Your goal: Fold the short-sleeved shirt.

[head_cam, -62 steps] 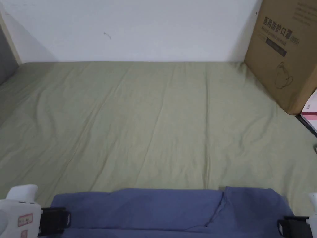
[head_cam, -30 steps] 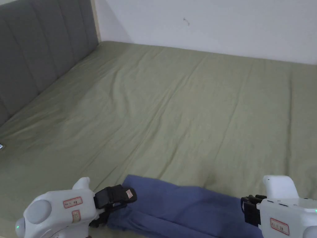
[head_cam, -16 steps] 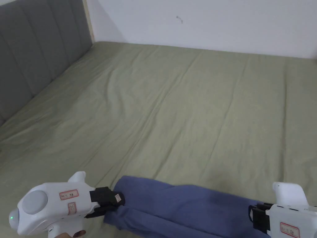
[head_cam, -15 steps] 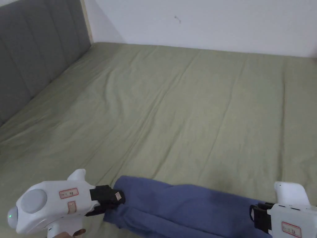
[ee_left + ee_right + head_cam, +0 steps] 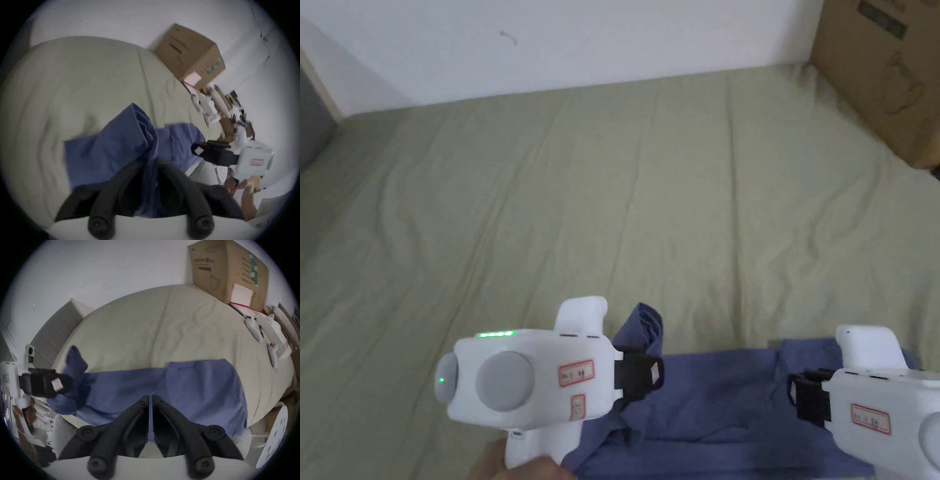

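Note:
A blue short-sleeved shirt lies as a folded band along the near edge of the bed. My left gripper is shut on its left end, which is lifted and bunched above the band. In the left gripper view the cloth runs up between my own jaws. My right gripper sits at the shirt's right end; in the right gripper view its jaws are closed with blue cloth in the thin gap. The left gripper appears far left in that view.
The green bed sheet stretches wide and flat beyond the shirt. A large cardboard box stands at the bed's far right corner, with smaller items along the right edge. A grey headboard stands on the left.
My left gripper has lifted the shirt's left end and carried it right, toward the right gripper. The band is now shorter. The head camera has swung right, bringing the box into view.

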